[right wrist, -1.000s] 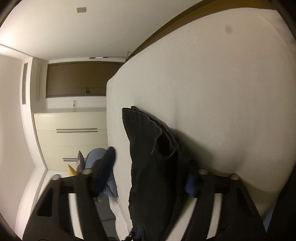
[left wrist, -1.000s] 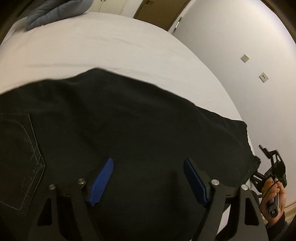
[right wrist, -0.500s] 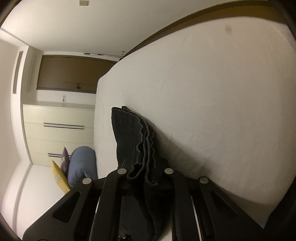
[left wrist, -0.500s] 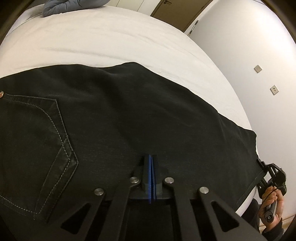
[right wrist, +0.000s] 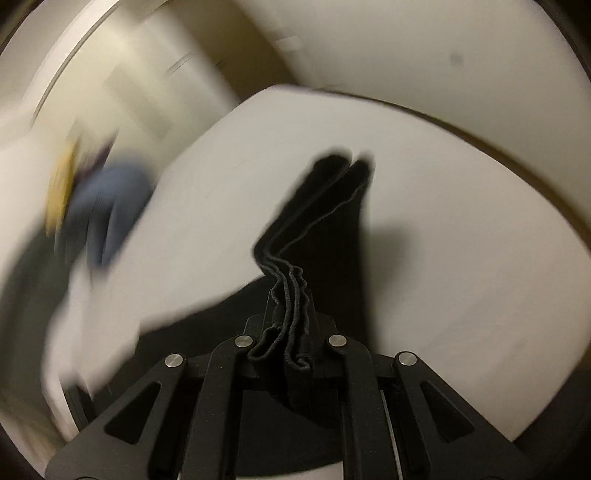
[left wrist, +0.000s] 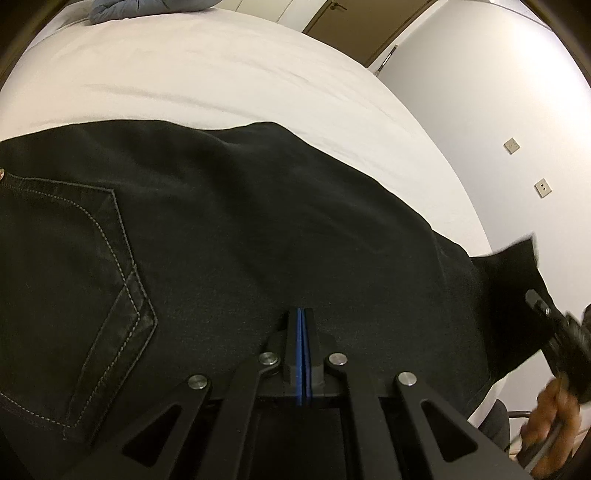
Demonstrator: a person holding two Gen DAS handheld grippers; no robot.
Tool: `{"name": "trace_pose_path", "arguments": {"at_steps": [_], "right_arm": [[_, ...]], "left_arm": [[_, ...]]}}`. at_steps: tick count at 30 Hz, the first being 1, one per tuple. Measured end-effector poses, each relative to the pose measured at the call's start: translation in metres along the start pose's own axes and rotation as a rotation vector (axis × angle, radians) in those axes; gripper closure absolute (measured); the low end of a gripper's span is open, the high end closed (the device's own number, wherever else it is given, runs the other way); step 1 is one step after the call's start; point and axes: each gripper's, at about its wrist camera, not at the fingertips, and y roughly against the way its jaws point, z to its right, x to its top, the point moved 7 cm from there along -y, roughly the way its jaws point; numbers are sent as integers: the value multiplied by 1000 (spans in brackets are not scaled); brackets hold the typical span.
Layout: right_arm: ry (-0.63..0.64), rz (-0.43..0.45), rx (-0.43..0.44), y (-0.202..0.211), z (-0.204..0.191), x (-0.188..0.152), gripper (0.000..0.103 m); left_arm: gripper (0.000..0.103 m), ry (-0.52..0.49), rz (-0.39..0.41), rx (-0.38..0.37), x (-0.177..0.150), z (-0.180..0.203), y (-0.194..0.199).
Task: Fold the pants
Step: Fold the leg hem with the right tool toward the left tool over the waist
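Note:
Black pants (left wrist: 258, 229) lie spread across the white bed (left wrist: 221, 74), with a stitched back pocket (left wrist: 92, 295) at the left. My left gripper (left wrist: 302, 314) points down into the middle of the cloth. Its blue pads (left wrist: 297, 350) are pressed together and its tips pinch the fabric. My right gripper (right wrist: 291, 325) is shut on the bunched leg hems (right wrist: 288, 295), and several layers stick up between its fingers. In the left wrist view the leg end (left wrist: 517, 266) is raised off the bed at the right, by the right gripper (left wrist: 561, 332) and a hand (left wrist: 546, 417).
A grey-blue bundle (left wrist: 147, 5) lies at the far end of the bed. A white wall with sockets (left wrist: 511, 146) runs along the bed's right side, and a brown door (left wrist: 351, 26) stands beyond it. The right wrist view is blurred, showing a blue-grey shape (right wrist: 107, 206) at left.
Both grippers went from open to shut on the pants. The right one has since swung up and rolled, lifting the leg end off the bed. The left one has kept still since shutting.

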Motion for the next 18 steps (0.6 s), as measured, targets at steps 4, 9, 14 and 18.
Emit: {"name": "trace_pose_path", "arguments": {"at_steps": [4, 9, 14, 18], "right_arm": [[308, -150, 6, -35, -84, -68, 94], [337, -205, -52, -69, -82, -108, 94], [377, -188, -49, -73, -88, -108, 94], [352, -166, -44, -91, -90, -93, 94]], "left_arm": [[99, 6, -2, -10, 1, -8, 4], [99, 43, -28, -49, 3, -14, 6], [15, 28, -20, -103, 8, 16, 16], [0, 5, -45, -150, 13, 46, 11]]}}
